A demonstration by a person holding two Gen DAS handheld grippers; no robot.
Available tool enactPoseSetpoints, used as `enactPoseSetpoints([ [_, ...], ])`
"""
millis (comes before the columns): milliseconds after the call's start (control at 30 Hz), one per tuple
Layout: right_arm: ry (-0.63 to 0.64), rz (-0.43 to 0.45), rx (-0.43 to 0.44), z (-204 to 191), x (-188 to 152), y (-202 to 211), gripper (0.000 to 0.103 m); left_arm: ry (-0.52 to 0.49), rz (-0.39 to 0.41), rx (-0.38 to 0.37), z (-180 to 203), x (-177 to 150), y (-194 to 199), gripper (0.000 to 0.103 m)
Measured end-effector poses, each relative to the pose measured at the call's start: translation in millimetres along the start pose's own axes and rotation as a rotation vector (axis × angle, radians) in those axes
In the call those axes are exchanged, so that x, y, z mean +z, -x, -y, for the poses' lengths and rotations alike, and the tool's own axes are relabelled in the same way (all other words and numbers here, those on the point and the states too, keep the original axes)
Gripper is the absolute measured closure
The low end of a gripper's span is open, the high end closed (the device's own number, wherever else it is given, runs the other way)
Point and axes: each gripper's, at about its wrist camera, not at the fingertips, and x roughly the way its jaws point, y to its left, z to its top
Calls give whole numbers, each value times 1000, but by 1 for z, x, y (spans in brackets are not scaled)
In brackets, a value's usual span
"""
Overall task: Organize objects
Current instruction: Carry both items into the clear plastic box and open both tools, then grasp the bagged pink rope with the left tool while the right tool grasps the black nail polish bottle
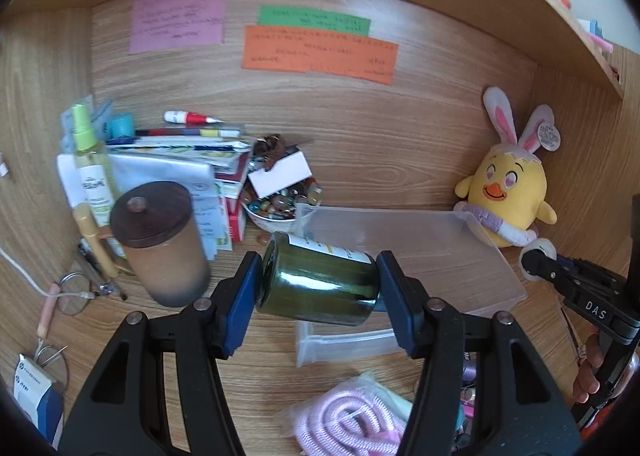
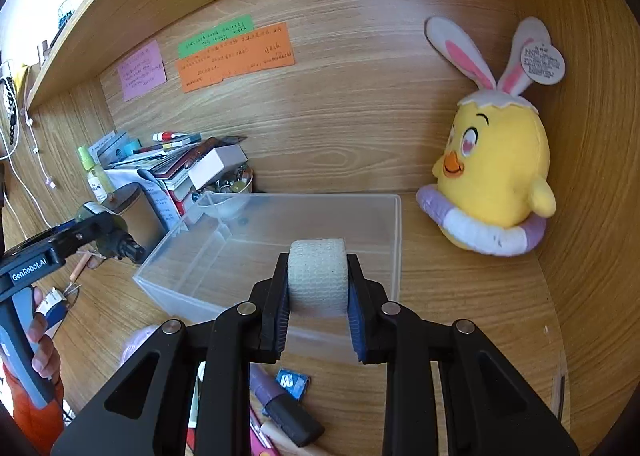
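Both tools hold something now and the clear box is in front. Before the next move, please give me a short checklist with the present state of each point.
1. Left tool grips the dark green glass jar, pads on both ends: ok.
2. Jar is upright: not ok, it lies sideways between the pads.
3. Right tool grips the cream bandage roll on both flat sides: ok.
4. Clear plastic box is open and has free floor space: ok.
5. Both held things are lifted clear of the box rim: cannot tell.
6. Yellow chick plush stands apart from the box, to its right: ok.
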Motion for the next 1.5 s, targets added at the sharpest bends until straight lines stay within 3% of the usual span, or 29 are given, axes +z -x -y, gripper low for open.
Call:
enactPoseSetpoints([
  [267, 17, -79, 11, -7, 8, -34, 80, -21, -113, -28, 13, 2, -45, 45],
  [533, 71, -249, 12, -13, 1, -82, 80, -58, -251, -44, 25, 3, -87, 45],
  [867, 113, -306, -20, -11, -3, -108, 80, -99, -338, -36, 28, -7, -116, 45],
  [1000, 119, -315, -24, -13, -3, -110, 74, -90, -332, -49, 26, -7, -111, 45],
  [1067, 116, -308, -21, -13, -3, -108, 63, -86, -325, -55, 25, -7, -107, 44],
  [1133, 110, -295, -23, -14, -2, -105, 57, -83, -311, -62, 23, -6, -99, 39],
  [1200, 105, -278, -17, -14, -1, -98, 54, -74, -286, -61, 23, -5, -87, 24],
  [1300, 97, -248, -11, -13, 0, -83, 49, -70, -241, -53, 25, -5, -66, 11],
  [1500, 115, -156, -18, -14, -1, -41, 35, -101, -177, -28, 29, -19, -28, 1],
])
